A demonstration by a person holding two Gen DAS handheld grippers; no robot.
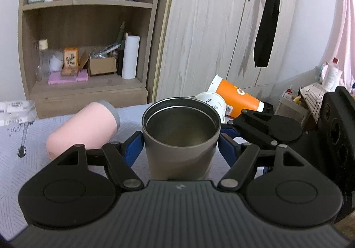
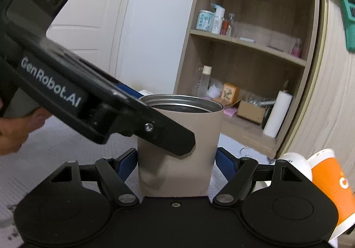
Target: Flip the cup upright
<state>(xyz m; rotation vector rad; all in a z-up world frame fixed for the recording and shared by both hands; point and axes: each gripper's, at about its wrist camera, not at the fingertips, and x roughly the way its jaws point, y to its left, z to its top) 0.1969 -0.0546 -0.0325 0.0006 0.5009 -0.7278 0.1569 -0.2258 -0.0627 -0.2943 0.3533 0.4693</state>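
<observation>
A beige steel-lined cup stands upright on the patterned cloth, mouth up; it also shows in the right wrist view. My left gripper has its blue pads against both sides of the cup. My right gripper also closes its blue pads on the cup's lower body, from another side. The left gripper's body crosses the right wrist view, held by a hand. A pink cup lies on its side to the left.
An orange paper cup and a white paper cup lie tipped behind the beige cup. A wooden shelf unit with bottles and boxes and a wardrobe stand behind the table.
</observation>
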